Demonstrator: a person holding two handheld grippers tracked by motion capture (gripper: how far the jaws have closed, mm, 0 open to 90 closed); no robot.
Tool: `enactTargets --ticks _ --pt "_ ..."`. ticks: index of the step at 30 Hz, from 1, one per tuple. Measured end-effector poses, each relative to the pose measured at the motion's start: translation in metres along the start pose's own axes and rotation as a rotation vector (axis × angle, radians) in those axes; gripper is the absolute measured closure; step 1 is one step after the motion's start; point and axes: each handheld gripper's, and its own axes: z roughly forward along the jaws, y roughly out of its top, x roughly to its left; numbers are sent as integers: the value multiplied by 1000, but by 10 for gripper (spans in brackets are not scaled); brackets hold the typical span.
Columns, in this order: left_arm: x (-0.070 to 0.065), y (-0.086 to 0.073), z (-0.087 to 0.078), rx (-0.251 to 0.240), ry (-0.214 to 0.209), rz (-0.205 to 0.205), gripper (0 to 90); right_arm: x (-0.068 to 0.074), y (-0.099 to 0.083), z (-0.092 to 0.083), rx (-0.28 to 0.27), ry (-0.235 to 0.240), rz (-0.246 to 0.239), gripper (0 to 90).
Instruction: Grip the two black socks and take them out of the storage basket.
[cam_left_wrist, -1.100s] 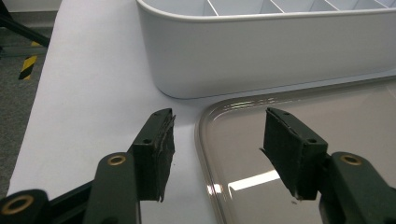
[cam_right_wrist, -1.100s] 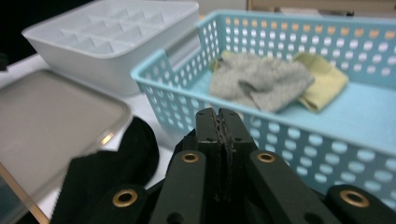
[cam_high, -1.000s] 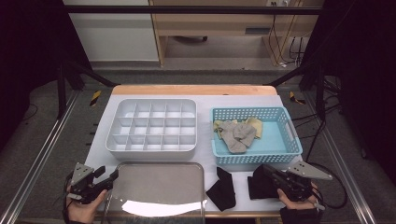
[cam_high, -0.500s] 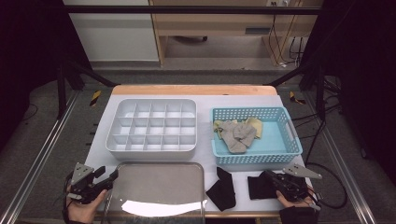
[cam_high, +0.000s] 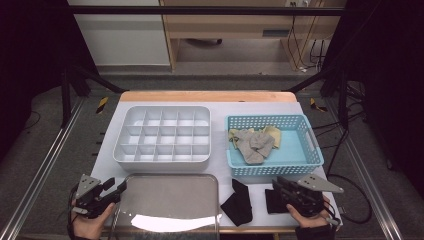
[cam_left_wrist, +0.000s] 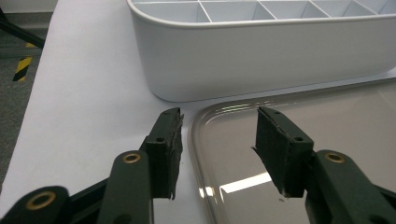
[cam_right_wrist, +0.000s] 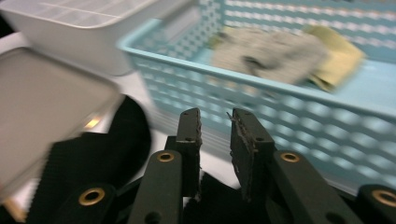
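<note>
black sock (cam_high: 239, 203), blue basket (cam_high: 306, 165), white organizer (cam_high: 165, 159)

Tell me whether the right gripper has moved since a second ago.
Yes. The right gripper has drawn slightly back from the blue basket toward the table's near edge, over a black cloth; its jaws have just been opening, nothing clamped.

Open strip of table (cam_high: 260, 197) between black cloths (cam_high: 239, 202), blue basket (cam_high: 272, 167) behind.

blurred – blue basket (cam_right_wrist: 289, 116), its cloths (cam_right_wrist: 275, 51) | cut off – grey tray (cam_left_wrist: 327, 154) right edge
</note>
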Motion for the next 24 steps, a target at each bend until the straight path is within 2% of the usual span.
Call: enactTargets --ticks 6,9,12,18,24 --pt "-3 2 -1 -1 -15 -4 543 35 7 17 37 91 -47 679" --pt "-5 3 -1 -3 -18 -4 552 48 6 25 54 135 -48 676" --pt "-8 4 -2 -7 -20 -2 560 62 3 35 85 173 -77 681" --pt "-16 9 -3 -20 -29 11 565 80 -5 50 141 227 -100 705" --pt "-21 12 -8 -38 -37 8 566 91 -12 63 174 244 -122 696"
